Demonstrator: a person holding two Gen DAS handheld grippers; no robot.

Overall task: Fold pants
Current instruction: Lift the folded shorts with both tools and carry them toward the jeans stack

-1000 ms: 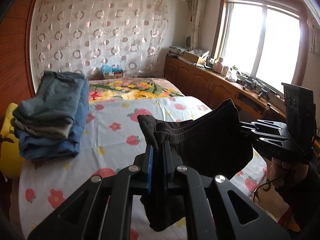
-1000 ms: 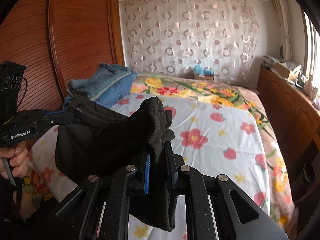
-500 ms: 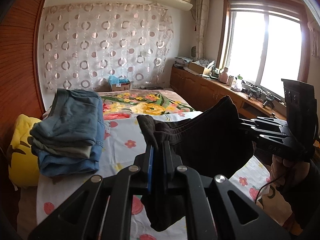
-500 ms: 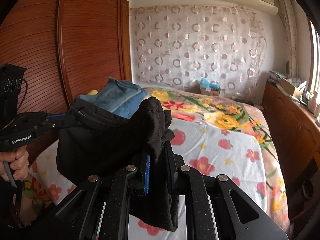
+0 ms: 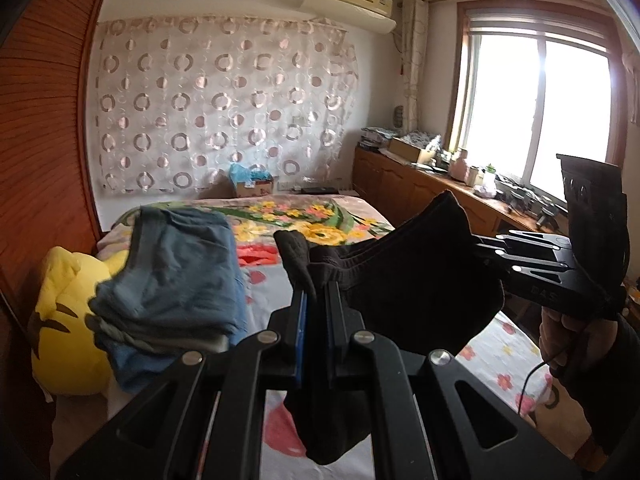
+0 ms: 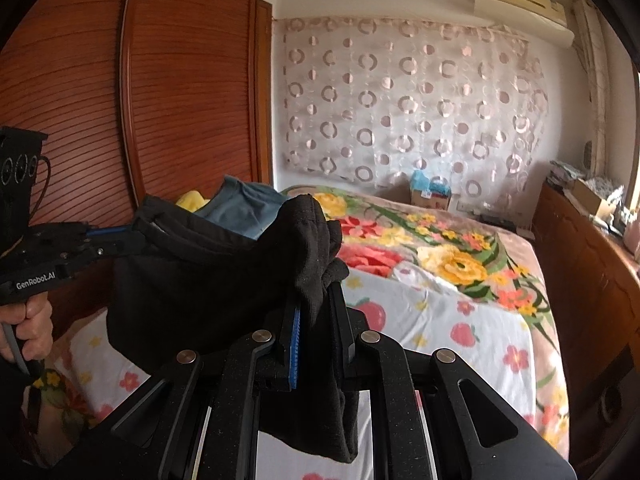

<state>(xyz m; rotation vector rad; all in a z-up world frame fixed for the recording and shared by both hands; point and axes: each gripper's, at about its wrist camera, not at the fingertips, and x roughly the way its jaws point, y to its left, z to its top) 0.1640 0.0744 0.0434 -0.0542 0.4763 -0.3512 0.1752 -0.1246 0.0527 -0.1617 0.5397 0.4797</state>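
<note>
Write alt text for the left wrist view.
The left gripper is shut on a bunched edge of black pants, held above a flowered bed; the right gripper holds the far edge. A stack of folded blue clothes sits at left beside a yellow plush toy.

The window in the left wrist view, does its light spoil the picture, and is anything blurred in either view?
Left wrist view: the window is blown out white, and the folded jeans pile is smeared by motion blur. Right wrist view: even light, black pants sharp; fisheye bends the wooden wardrobe.
</note>
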